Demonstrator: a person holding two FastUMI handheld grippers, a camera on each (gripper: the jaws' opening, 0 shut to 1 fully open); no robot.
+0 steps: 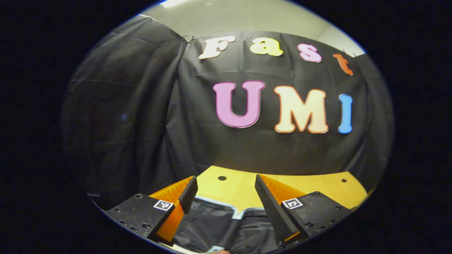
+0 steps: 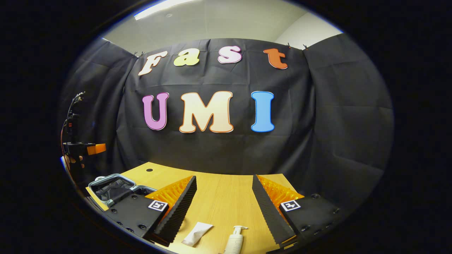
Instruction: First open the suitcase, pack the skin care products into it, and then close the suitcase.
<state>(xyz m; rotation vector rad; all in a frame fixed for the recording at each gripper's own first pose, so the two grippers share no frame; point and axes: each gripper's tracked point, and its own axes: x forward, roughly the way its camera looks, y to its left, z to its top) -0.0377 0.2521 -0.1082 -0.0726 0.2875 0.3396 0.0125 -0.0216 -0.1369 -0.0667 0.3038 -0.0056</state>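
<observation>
Hovering above the wooden table (image 2: 219,197), the right gripper (image 2: 224,203) has its jaws spread wide and empty. Just ahead of and below its fingertips lie two skin care products: a white tube (image 2: 196,234), long axis slanting toward the gripper's left finger, and a white pump bottle (image 2: 235,240), lying with its pump head pointing away from the camera. Both rest between the fingers' lines, so this gripper is judged the nearer one for the first pick. Far to its left sits the suitcase (image 2: 110,187), lid up, dark lining exposed; no products can be seen inside. The left gripper (image 1: 226,197), jaws likewise parted and holding nothing, hangs directly over the open suitcase (image 1: 226,225), whose metal rim passes between its fingers.
</observation>
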